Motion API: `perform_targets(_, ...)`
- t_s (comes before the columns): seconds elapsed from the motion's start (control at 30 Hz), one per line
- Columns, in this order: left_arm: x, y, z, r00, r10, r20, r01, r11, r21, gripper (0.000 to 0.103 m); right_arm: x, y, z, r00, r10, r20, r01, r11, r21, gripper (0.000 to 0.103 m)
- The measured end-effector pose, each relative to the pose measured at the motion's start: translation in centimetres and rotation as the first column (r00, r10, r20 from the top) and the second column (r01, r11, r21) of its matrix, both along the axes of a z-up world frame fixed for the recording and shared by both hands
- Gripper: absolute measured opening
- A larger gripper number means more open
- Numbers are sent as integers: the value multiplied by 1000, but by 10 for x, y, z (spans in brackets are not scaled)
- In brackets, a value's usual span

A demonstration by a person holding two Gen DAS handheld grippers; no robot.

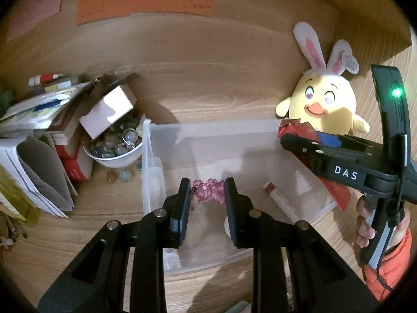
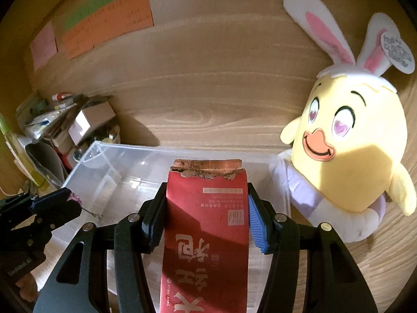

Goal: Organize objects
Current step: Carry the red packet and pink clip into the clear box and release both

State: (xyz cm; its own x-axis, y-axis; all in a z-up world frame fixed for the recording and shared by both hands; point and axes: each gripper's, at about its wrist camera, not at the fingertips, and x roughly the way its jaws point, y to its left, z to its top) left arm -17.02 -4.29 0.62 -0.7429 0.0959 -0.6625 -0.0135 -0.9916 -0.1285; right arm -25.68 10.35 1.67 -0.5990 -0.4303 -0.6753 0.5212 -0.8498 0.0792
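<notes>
My left gripper is shut on a small pink translucent charm and holds it above the clear plastic bin. My right gripper is shut on a red packet with Chinese characters, whose torn top edge points at the bin. In the left wrist view the right gripper hovers over the bin's right rim with the red packet. In the right wrist view the left gripper shows at the left with the charm. A white tube with a red cap lies inside the bin.
A yellow chick plush with rabbit ears stands right of the bin, also in the right wrist view. A white bowl of stones and keyrings, a cardboard box and stacked papers crowd the left. Coloured notes hang on the wooden back wall.
</notes>
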Motion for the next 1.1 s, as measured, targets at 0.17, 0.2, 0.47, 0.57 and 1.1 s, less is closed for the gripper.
perform_targets(0.17,-3,5,-9,999,-15,32,16,1000,-9,25,-2,-5,-5,1000,9,23,-10,999,32,51)
perform_targets(0.2,-4,6,-10,999,-18,36,18,1000,-12,25,-2,-6,-6,1000,10,22,-10,999,41,51)
perform_targets(0.47,-2,9,-9,999,-26,34,27,999,-26,25,2,-14,-9,1000,25,17,-26,996,91,52)
perform_targets(0.57,0,8,-7,999,-25,28,26,999,-24,25,4,-15,-9,999,30,20,-31,995,96,52)
perform_targets(1.1,17,0,20,999,-25,-29,24,999,-21,45,14,-14,6,999,40,-7,-39,994,98,69)
